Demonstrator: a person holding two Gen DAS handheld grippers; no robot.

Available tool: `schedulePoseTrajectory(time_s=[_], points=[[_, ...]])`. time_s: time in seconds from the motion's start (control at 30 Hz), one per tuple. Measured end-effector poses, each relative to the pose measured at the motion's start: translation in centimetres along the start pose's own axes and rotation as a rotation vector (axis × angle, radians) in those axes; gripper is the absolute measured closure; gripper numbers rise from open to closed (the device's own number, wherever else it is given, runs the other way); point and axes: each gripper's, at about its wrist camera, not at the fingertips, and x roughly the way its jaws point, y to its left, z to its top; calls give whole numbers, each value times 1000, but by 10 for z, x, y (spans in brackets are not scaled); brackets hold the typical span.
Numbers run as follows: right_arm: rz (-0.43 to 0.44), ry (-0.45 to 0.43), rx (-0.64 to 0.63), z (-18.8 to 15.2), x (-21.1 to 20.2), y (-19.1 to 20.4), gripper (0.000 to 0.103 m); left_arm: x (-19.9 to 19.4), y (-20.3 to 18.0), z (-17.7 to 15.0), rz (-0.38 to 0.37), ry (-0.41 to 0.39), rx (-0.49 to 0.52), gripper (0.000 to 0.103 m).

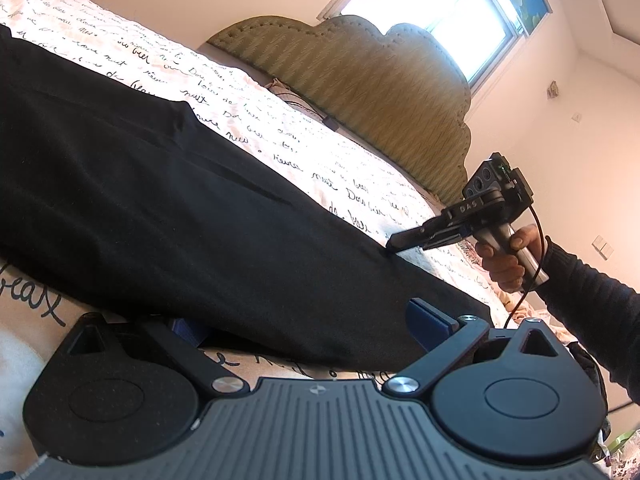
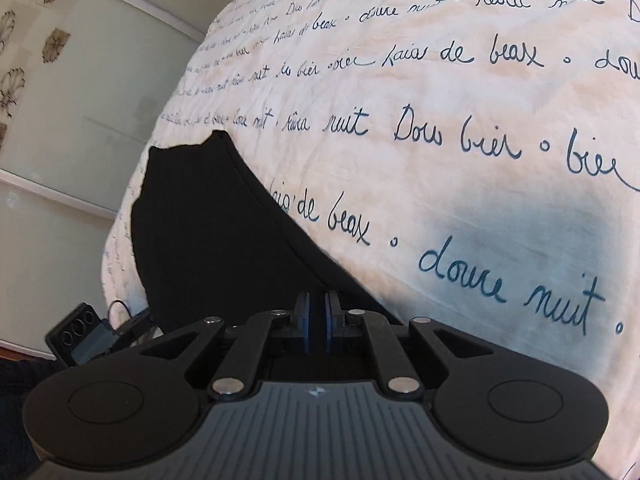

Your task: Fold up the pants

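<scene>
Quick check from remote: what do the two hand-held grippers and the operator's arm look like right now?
Both are black linkage frames with ribbed grey bodies, round black covers, silver pivots and blue finger pads. The right hand-held gripper has a silver handle, white lettering and a black cable. The arm wears a dark knit sleeve.

Matte black rigs, blue pads, silver screws

Each gripper body is built from ribbed grey plastic with two round black discs and black link arms pinned by silver screws. Blue pads (image 2: pixel 306 320) are fitted on the fingers. The right gripper (image 1: pixel 394 245) is marked "DAS", with a silver handle and black cable, gripped by a bare-skinned right hand (image 1: pixel 502 258) below a dark knit sleeve (image 1: pixel 592 308).
</scene>
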Motion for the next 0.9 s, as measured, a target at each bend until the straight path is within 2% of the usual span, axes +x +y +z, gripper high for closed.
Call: schedulePoseTrajectory(time_s=[0.1, 0.27, 0.33, 0.37, 0.4, 0.47, 0.67, 0.77, 0.9], points=[[91, 8, 19, 5, -2, -11, 96, 1, -1, 0, 5, 3, 5, 1], [97, 68, 25, 9, 11, -29, 96, 2, -2, 0, 12, 9, 15, 1], [118, 65, 27, 10, 13, -32, 94, 2, -2, 0, 10, 8, 11, 1], [133, 55, 33, 11, 12, -34, 84, 2, -2, 0, 9, 9, 11, 0], [150, 48, 35, 11, 11, -35, 65, 2, -2, 0, 9, 9, 11, 0], [192, 42, 30, 11, 11, -35, 46, 1, -2, 0, 10, 10, 14, 0], [202, 51, 11, 15, 10, -30, 44, 1, -4, 0, 15, 11, 19, 0], [243, 78, 2, 14, 10, -23, 44, 1, -3, 0, 15, 12, 20, 0], [226, 105, -8, 13, 16, -21, 44, 1, -3, -1, 15, 12, 20, 0]])
